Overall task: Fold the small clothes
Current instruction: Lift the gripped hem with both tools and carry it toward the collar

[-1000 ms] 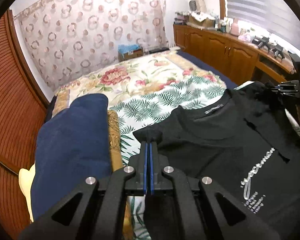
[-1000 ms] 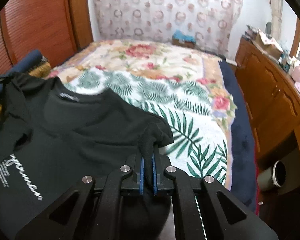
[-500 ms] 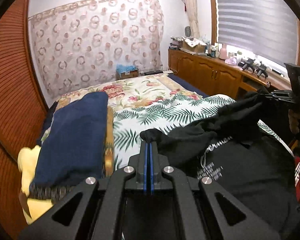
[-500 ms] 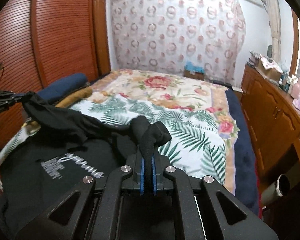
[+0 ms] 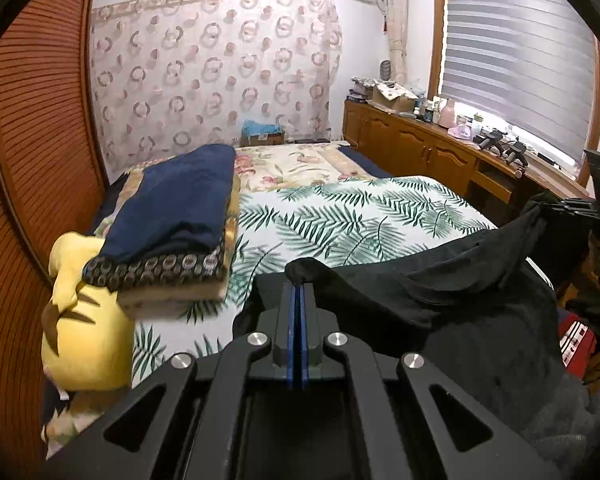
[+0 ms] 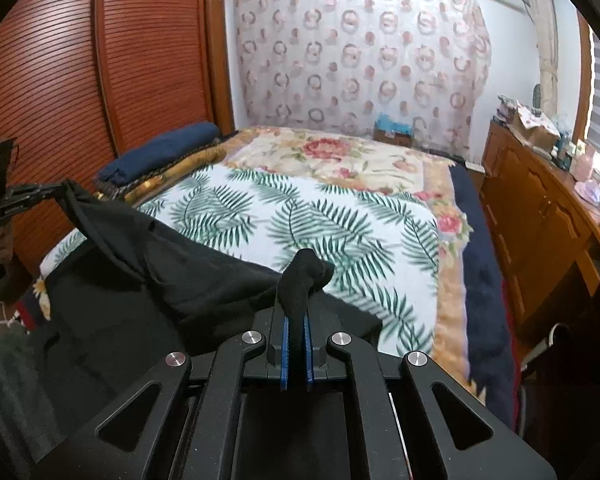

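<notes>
Both grippers, left [image 5: 299, 300] and right [image 6: 295, 312], are clamped on the shirt [image 5: 440, 304]; thin pinches, a tug could slip one and ruin the fold.

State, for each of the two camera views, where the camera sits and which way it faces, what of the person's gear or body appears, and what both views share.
Left wrist: sits on the left gripper, facing along the bed toward the patterned curtain; shows its shut fingers pinching the black T-shirt, and the right gripper.
Right wrist: sits on the right gripper, facing the same curtain; the left gripper and a hand show.
Shared: T-shirt, bed, curtain, folded navy blanket, wooden cabinets.
</notes>
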